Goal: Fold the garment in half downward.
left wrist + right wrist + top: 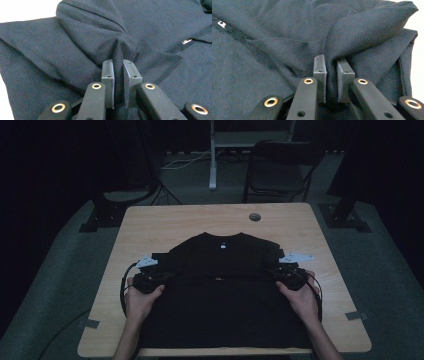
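Two grippers, left gripper and right gripper, each pinching shirt fold.

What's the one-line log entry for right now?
work: folding black shirt on table | left gripper: pinching shirt fold | right gripper: pinching shirt fold | fold: across the shirt's middle

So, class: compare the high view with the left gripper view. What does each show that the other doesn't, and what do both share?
High view alone: the whole table, both hands, the right gripper, a chair behind. Left gripper view alone: a close look at its pads pinching a bunched fold of cloth, and the fabric's weave. Both: the dark shirt with its small white neck label, and the left gripper.
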Demonstrator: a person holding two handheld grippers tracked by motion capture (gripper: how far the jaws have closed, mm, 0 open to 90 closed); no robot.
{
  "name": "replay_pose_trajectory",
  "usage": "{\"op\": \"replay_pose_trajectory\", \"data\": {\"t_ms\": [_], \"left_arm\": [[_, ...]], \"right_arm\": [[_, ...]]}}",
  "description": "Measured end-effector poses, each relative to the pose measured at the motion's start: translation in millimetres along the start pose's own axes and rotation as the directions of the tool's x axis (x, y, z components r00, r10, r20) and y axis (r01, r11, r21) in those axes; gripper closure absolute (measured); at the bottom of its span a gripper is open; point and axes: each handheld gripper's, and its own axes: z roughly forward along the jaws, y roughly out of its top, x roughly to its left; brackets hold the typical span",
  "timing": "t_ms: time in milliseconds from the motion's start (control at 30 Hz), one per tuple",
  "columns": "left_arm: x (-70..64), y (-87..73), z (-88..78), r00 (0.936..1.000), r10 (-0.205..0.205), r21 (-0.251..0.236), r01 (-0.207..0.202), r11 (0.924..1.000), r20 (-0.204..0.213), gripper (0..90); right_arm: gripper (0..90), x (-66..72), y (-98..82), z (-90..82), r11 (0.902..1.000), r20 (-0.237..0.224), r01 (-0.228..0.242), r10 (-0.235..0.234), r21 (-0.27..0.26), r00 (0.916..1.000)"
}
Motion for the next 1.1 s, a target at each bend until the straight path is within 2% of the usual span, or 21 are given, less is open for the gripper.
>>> {"op": "replay_pose_trajectory", "data": {"t_ms": [100,233,300,400,433,500,567,633,700,767,933,1100], "left_arm": [[1.8,2.2,3.8,1.0,0.004,-0.014,-0.004,0.9999,-0.008,81.9],[2.3,-0.5,5.5,1.0,-0.004,-0.044,0.004,0.999,-0.008,81.6],[1.5,-1.4,5.1,0.9999,0.006,-0.046,-0.007,0.9989,-0.011,80.6],[-0.5,-1.8,5.3,0.9998,0.01,-0.049,-0.01,0.9987,-0.015,78.3],[-0.8,-1.8,5.3,0.9999,0.012,-0.049,-0.012,0.9987,-0.012,77.2],[-1.7,-1.9,5.4,0.9998,0.022,-0.049,-0.022,0.9986,-0.003,71.1],[-2.1,-2.2,5.2,0.9996,0.029,-0.048,-0.029,0.9984,0.005,69.9],[0.3,-2.5,4.8,0.9987,0.014,-0.051,-0.011,0.9987,0.05,62.9],[2.0,-3.0,4.4,0.9979,-0.006,-0.055,0.01,0.9985,0.065,61.0],[1.5,-2.9,4.6,0.9974,0.0,-0.054,0.004,0.9985,0.072,59.0],[-1.2,-3.0,5.1,0.9971,0.011,-0.054,-0.006,0.9985,0.075,50.8],[-0.9,-3.2,5.5,0.9948,0.001,-0.056,0.004,0.9984,0.102,44.7]], "right_arm": [[77.5,-6.6,2.6,4.8,0.9996,-0.009,-0.025,0.025,-0.01,0.9997],[76.6,-7.7,3.8,6.2,0.9995,-0.004,-0.029,0.029,-0.011,0.9996],[75.0,-7.1,3.7,6.2,0.9995,0.002,-0.027,0.027,-0.013,0.9996],[65.1,-7.3,3.5,6.4,0.9991,-0.022,-0.04,0.04,-0.015,0.999],[64.2,-6.8,3.5,6.4,0.9993,-0.026,-0.035,0.035,-0.013,0.9991],[59.0,-5.0,3.5,6.5,0.9991,-0.028,-0.039,0.038,-0.014,0.9989],[56.0,-5.2,3.3,6.5,0.9989,-0.038,-0.044,0.043,-0.015,0.9984],[49.8,-5.2,2.6,6.4,0.9981,-0.062,-0.059,0.057,-0.02,0.9964],[45.5,-3.9,1.9,5.9,0.9977,-0.073,-0.064,0.062,-0.021,0.9954],[40.8,-2.9,1.2,5.3,0.9976,-0.085,-0.064,0.062,-0.025,0.9944],[38.0,-1.5,-0.6,0.2,0.9975,-0.096,-0.064,0.062,-0.028,0.9935],[37.7,-3.4,-1.3,-4.2,0.997,-0.091,-0.071,0.068,-0.032,0.9936]]}}
